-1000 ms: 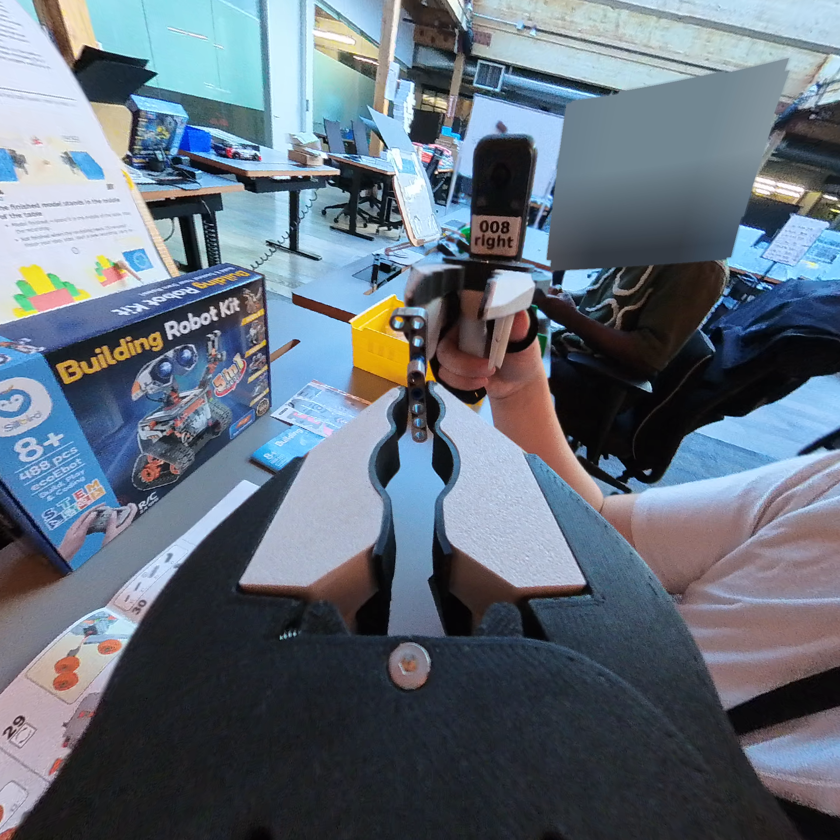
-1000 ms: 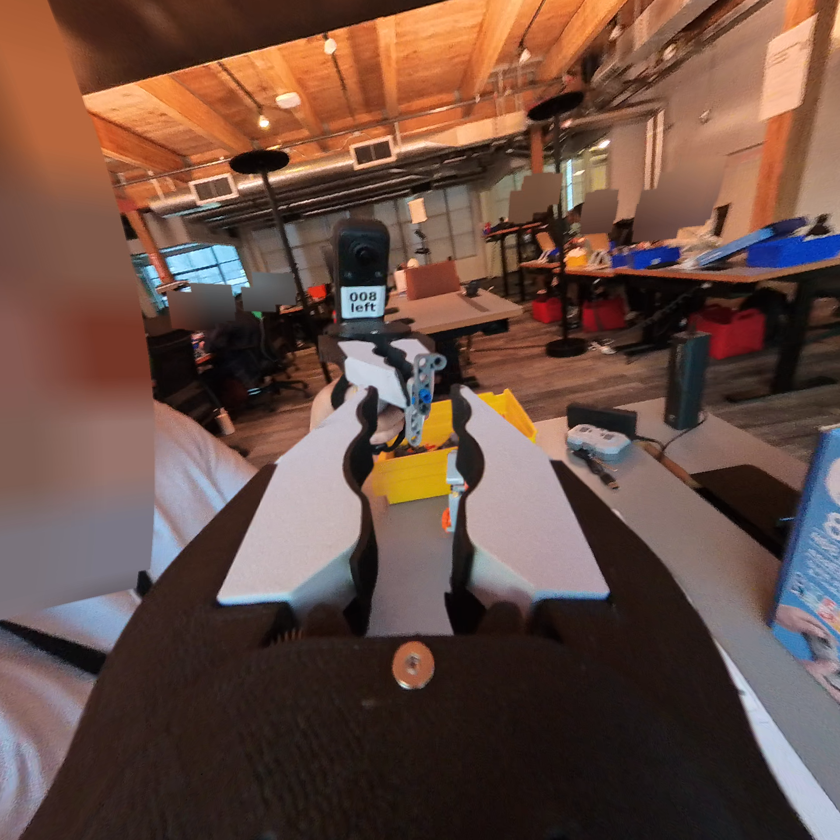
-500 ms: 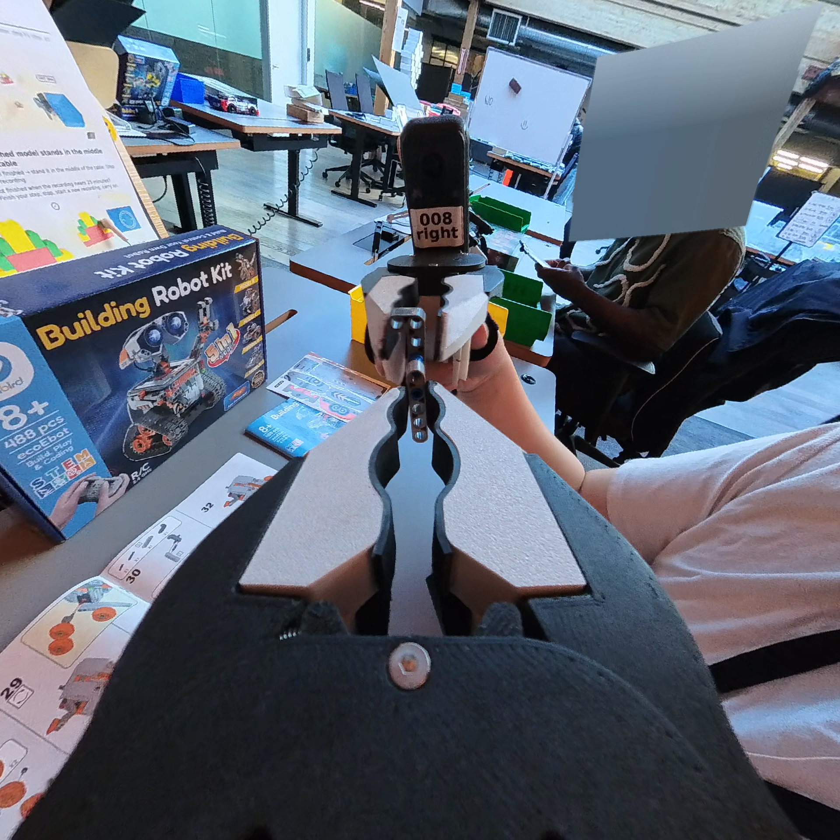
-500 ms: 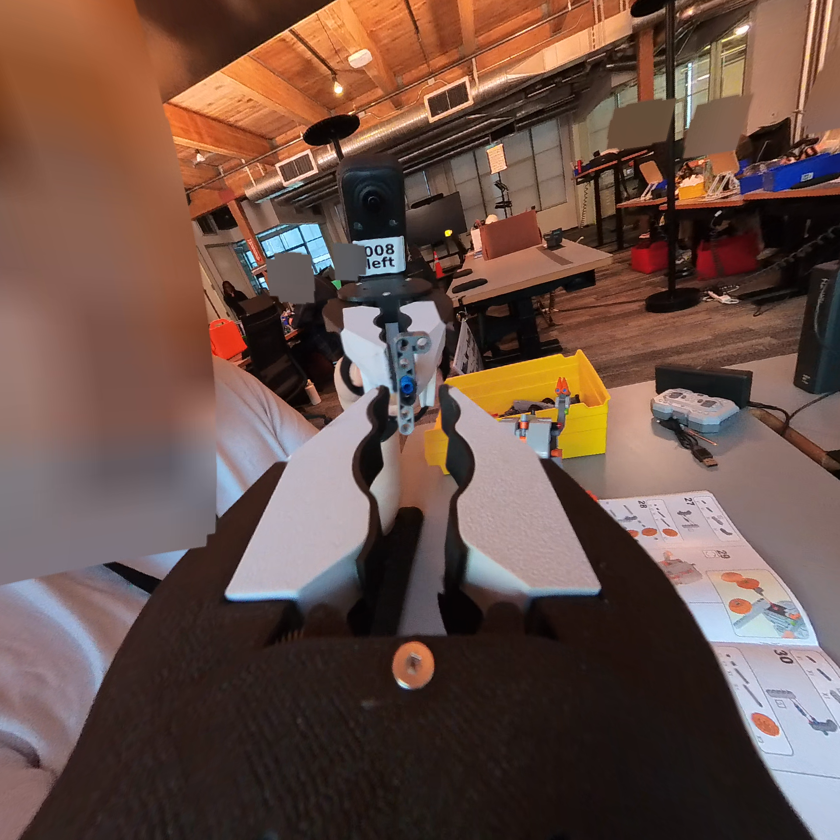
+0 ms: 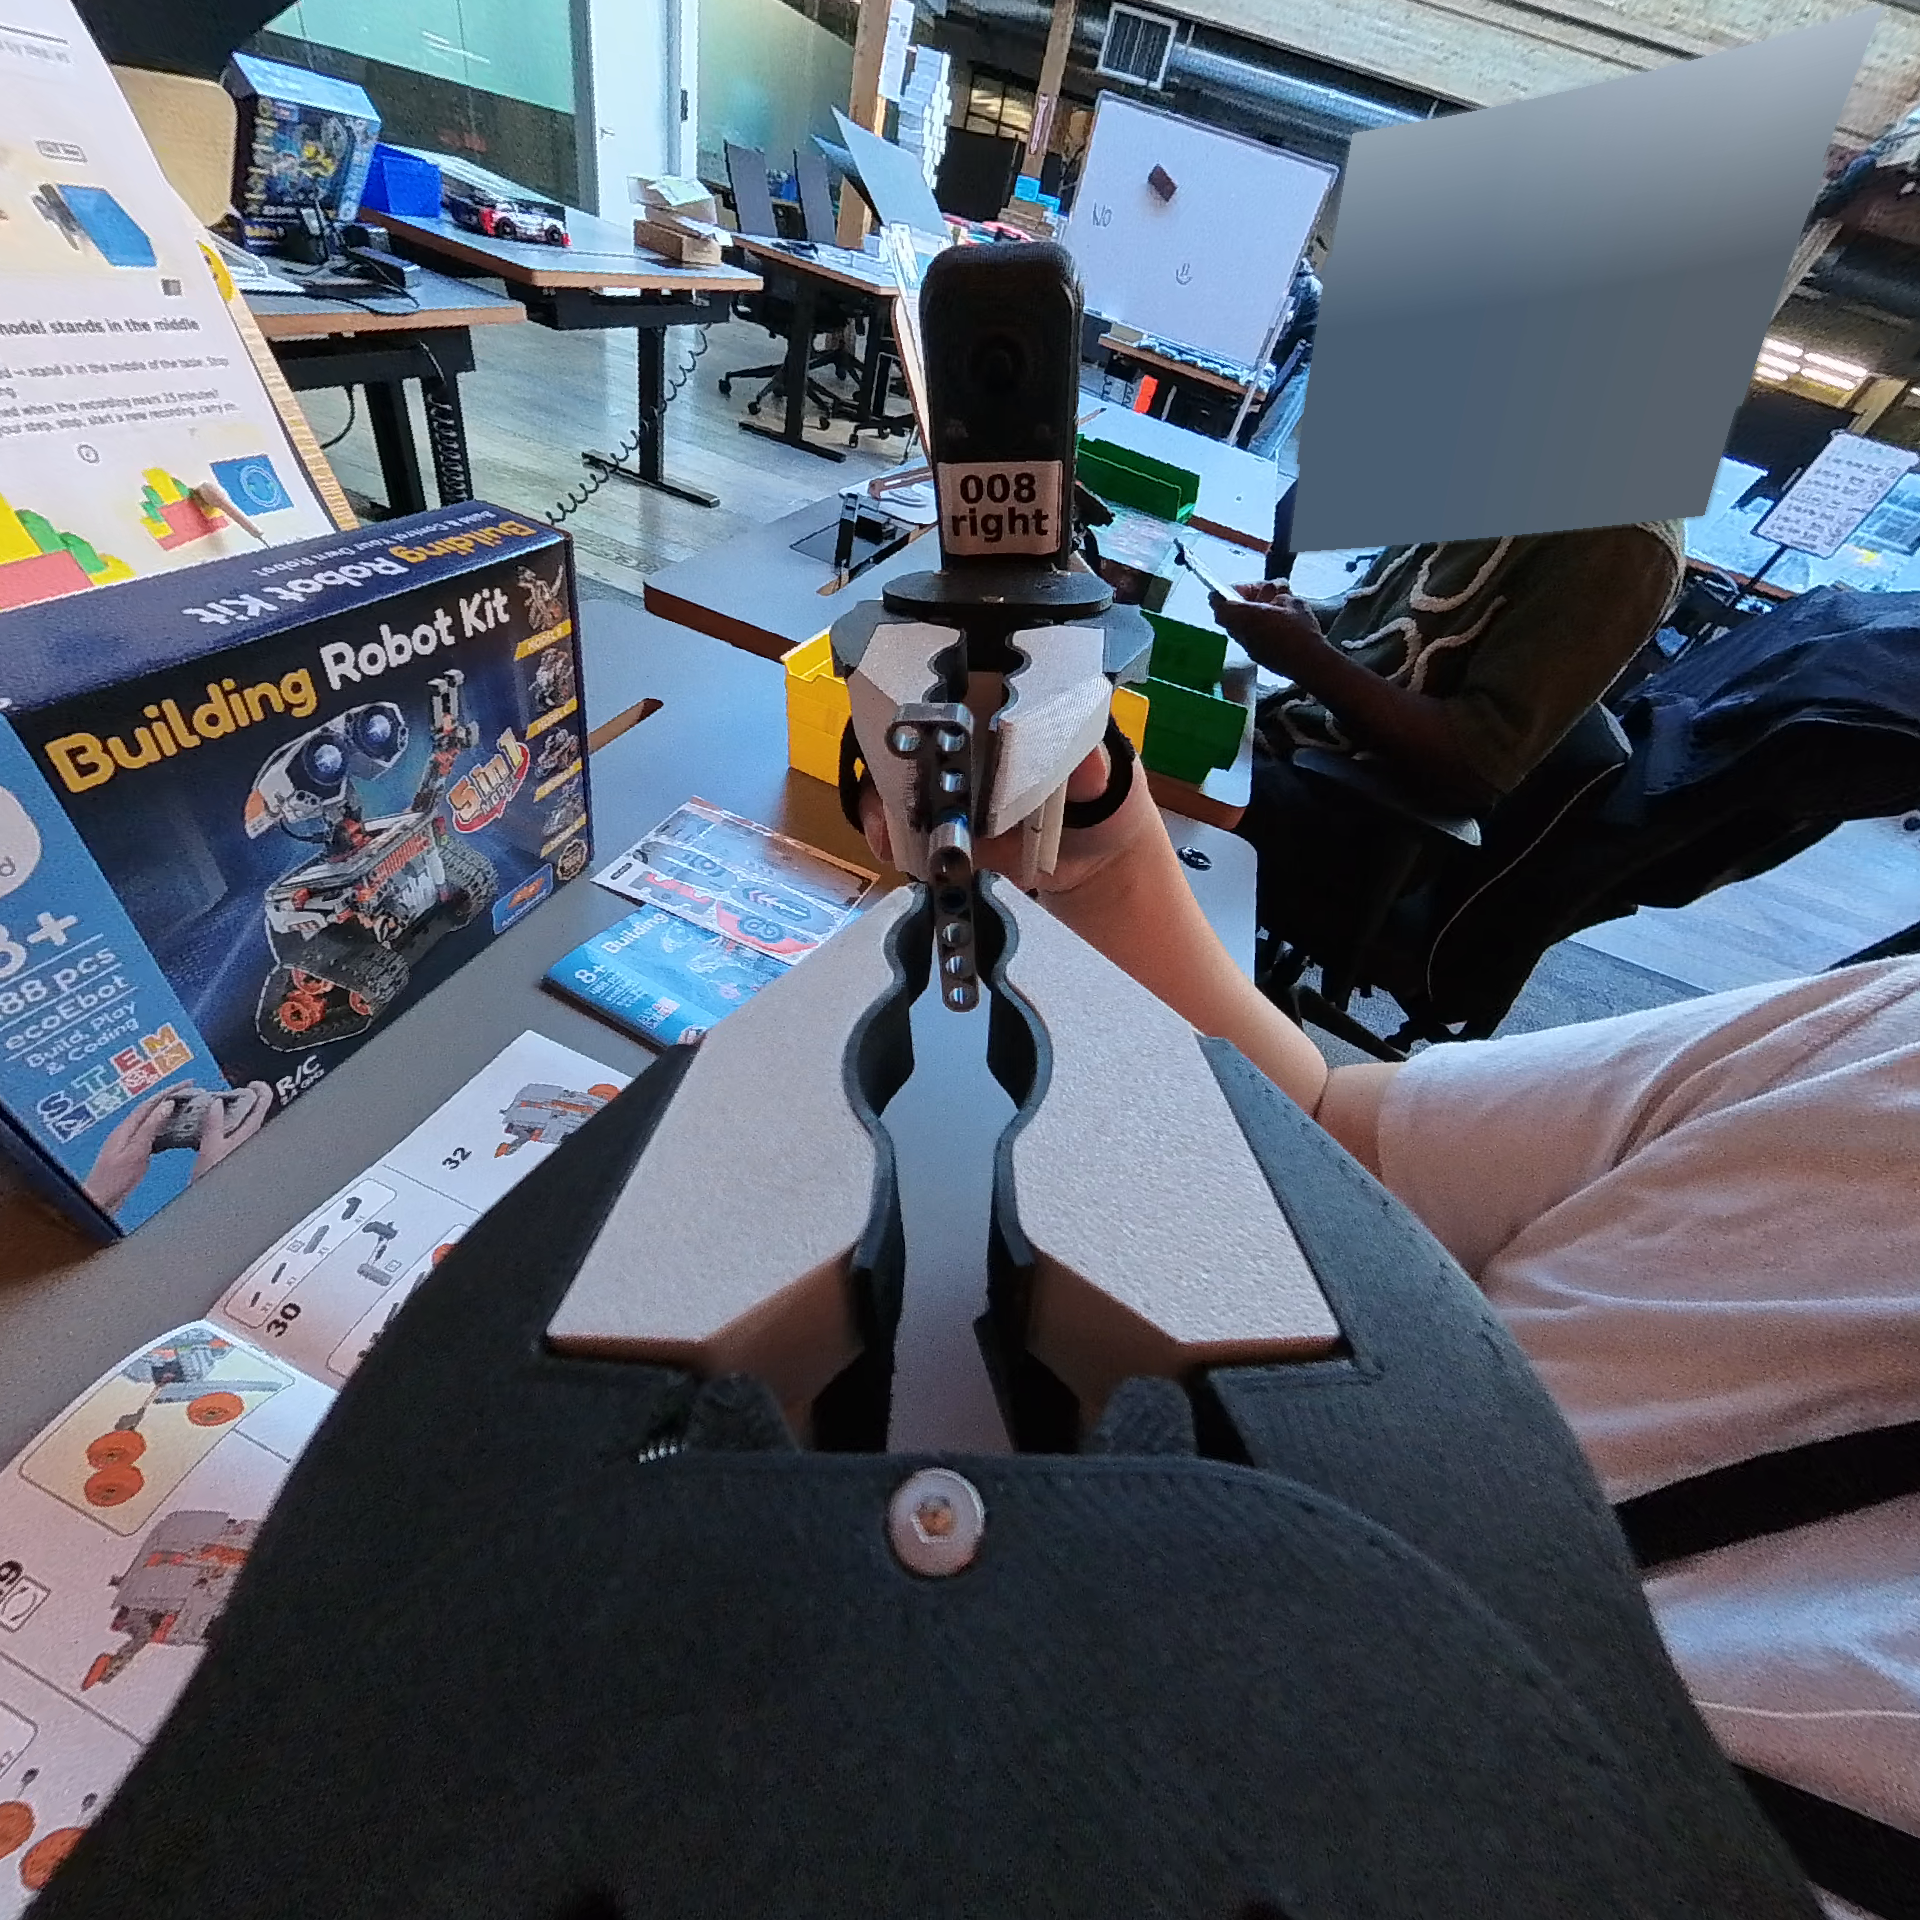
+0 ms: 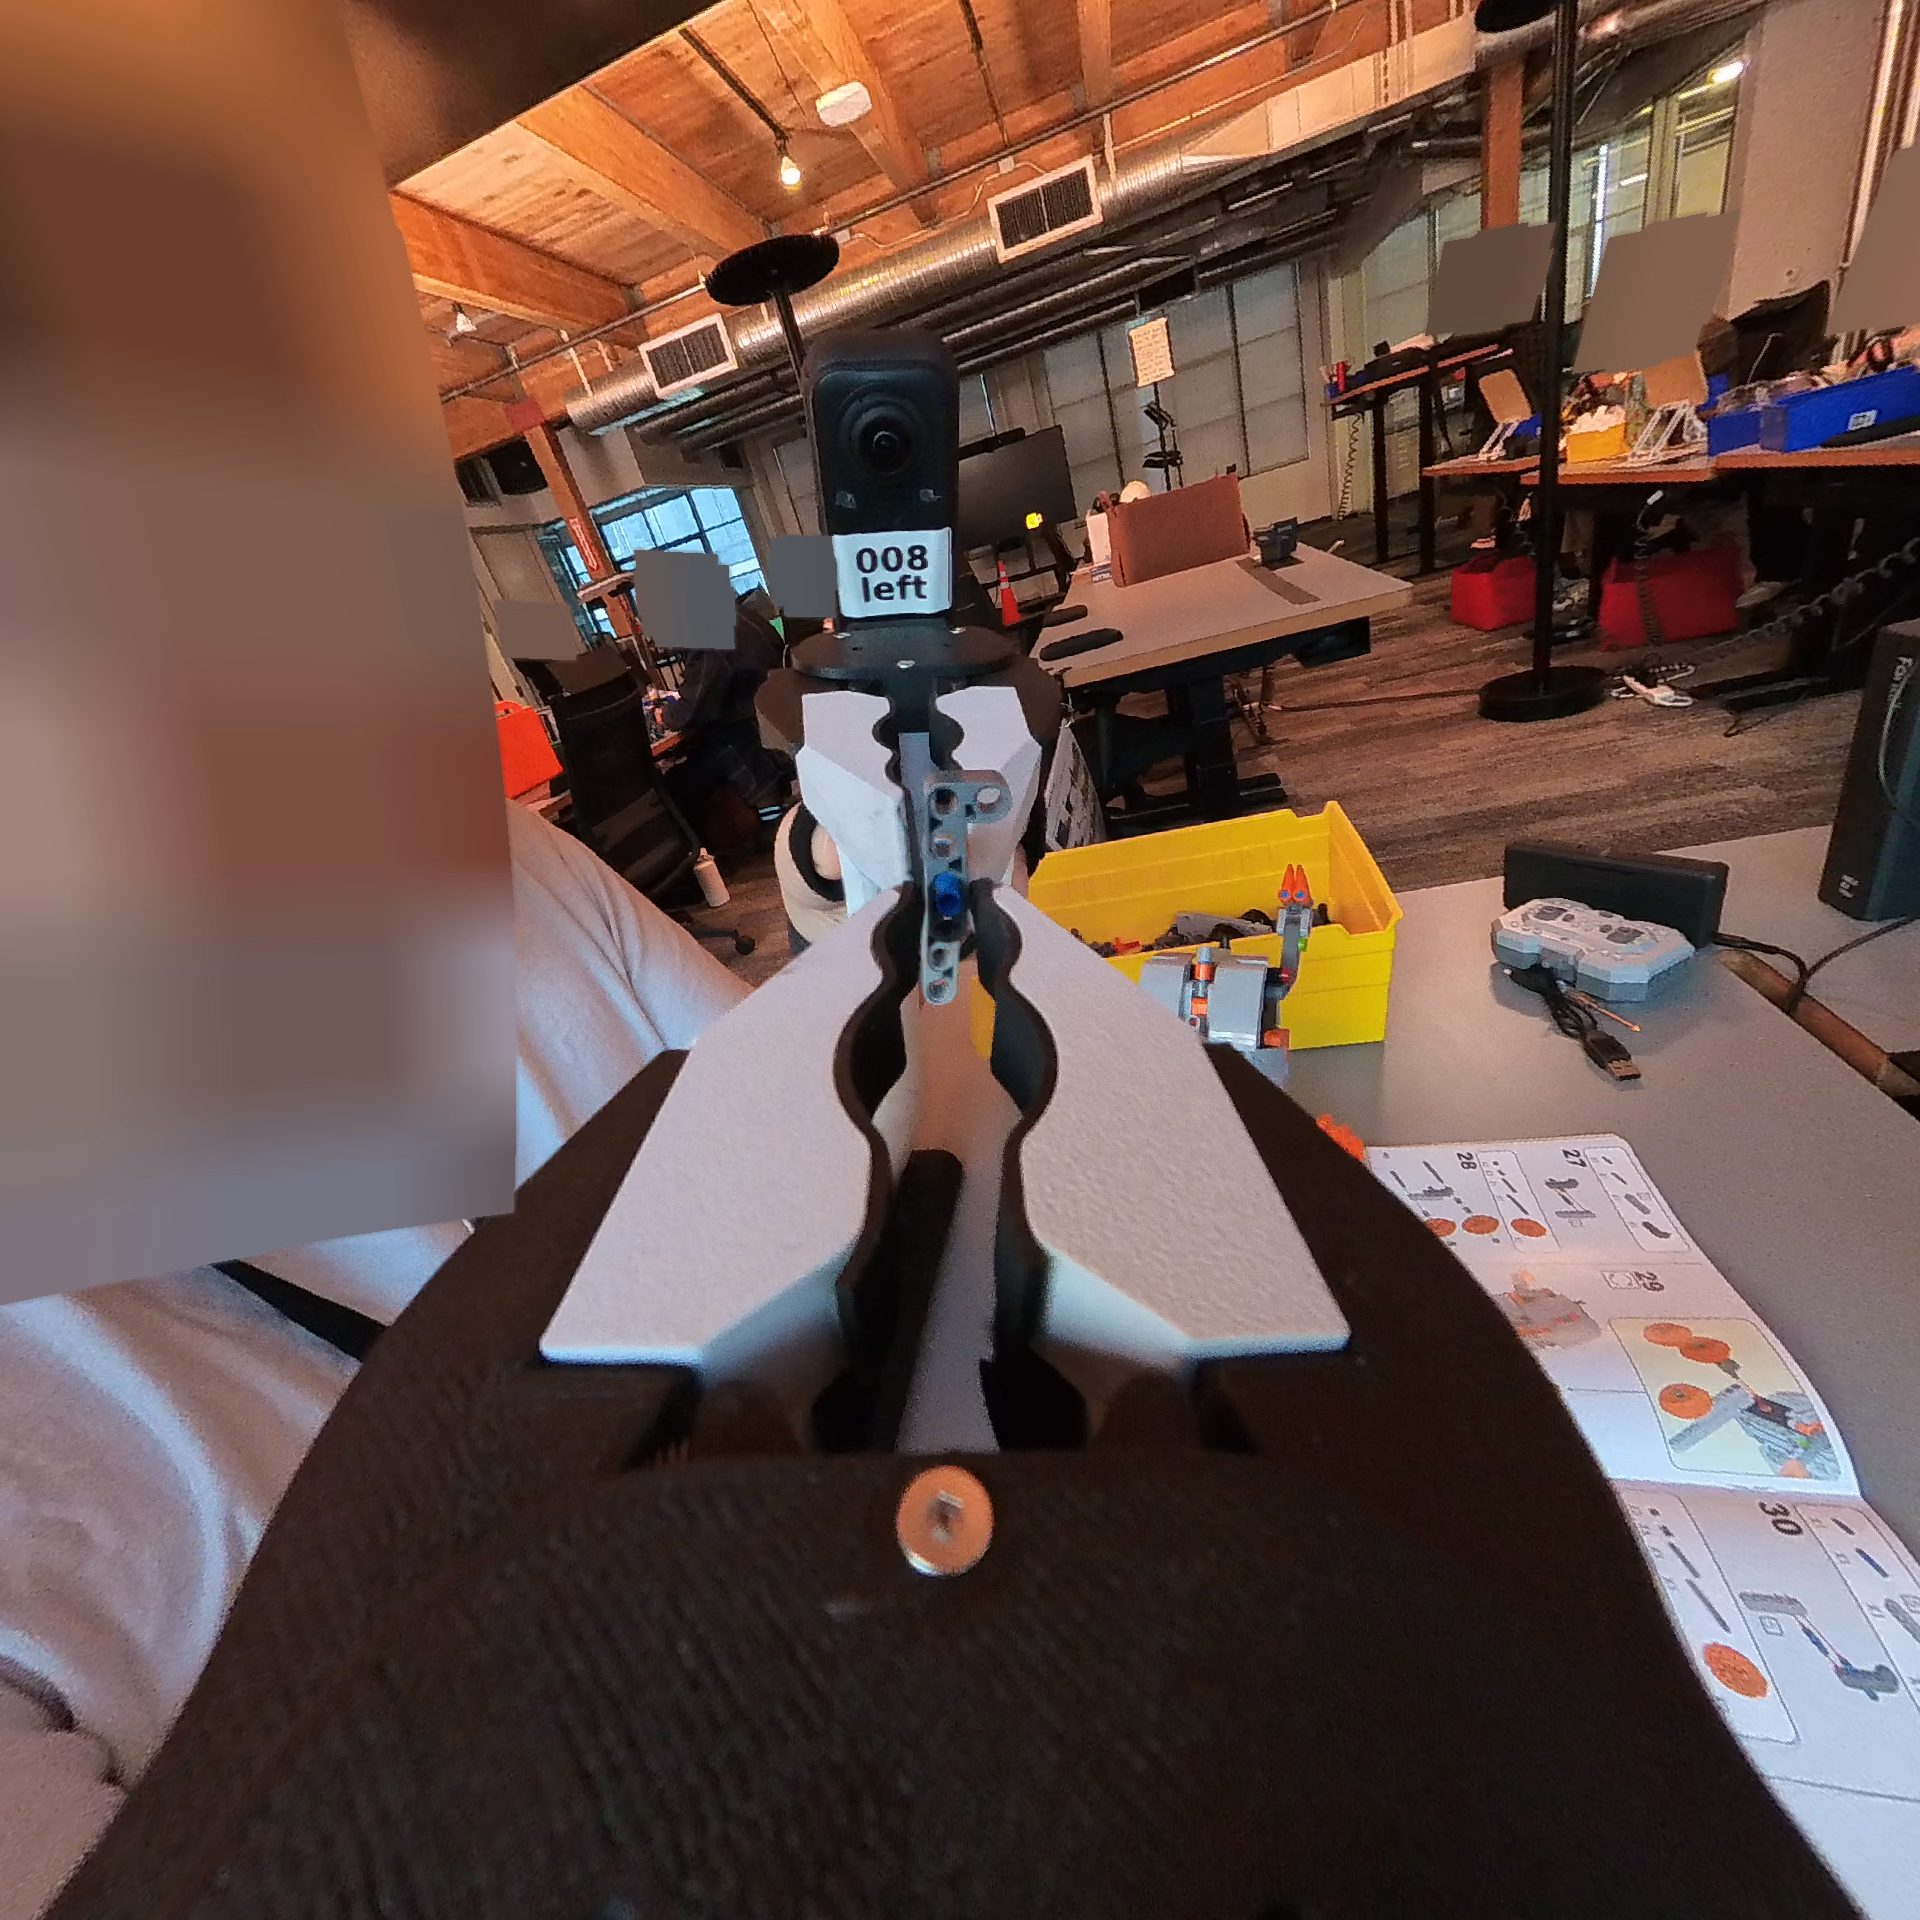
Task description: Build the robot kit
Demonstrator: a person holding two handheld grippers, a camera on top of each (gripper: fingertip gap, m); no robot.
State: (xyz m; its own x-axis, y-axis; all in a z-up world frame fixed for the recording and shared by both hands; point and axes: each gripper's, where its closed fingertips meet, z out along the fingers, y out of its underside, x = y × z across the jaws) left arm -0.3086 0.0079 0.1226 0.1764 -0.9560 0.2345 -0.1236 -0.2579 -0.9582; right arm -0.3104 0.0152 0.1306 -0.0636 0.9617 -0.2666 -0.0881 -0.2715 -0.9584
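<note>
My left gripper point(image 5: 951, 906) is shut on the lower part of a grey L-shaped beam with holes point(image 5: 948, 774) and holds it upright above the table. A blue pin point(image 6: 945, 894) sits in one of the beam's holes. My right gripper point(image 6: 945, 916) faces the left one tip to tip. Its jaws are narrowed on the blue pin, against the beam point(image 6: 951, 831). The right gripper also shows in the left wrist view point(image 5: 971, 748), behind the beam. The left gripper shows in the right wrist view point(image 6: 920, 821).
A yellow bin of parts point(image 6: 1340, 935) stands on the grey table, with a grey-and-orange partly built model point(image 6: 1226, 987) in front of it. An open instruction booklet point(image 6: 1662, 1351), a grey controller point(image 6: 1590, 945) and the kit box point(image 5: 291, 810) lie around. A seated person point(image 5: 1455, 665) is behind. My two grippers' fingertips are within a few centimetres of each other.
The two grippers have come together tip to tip. The right jaws have narrowed and now sit on the blue pin in the beam. The left still holds the beam.
</note>
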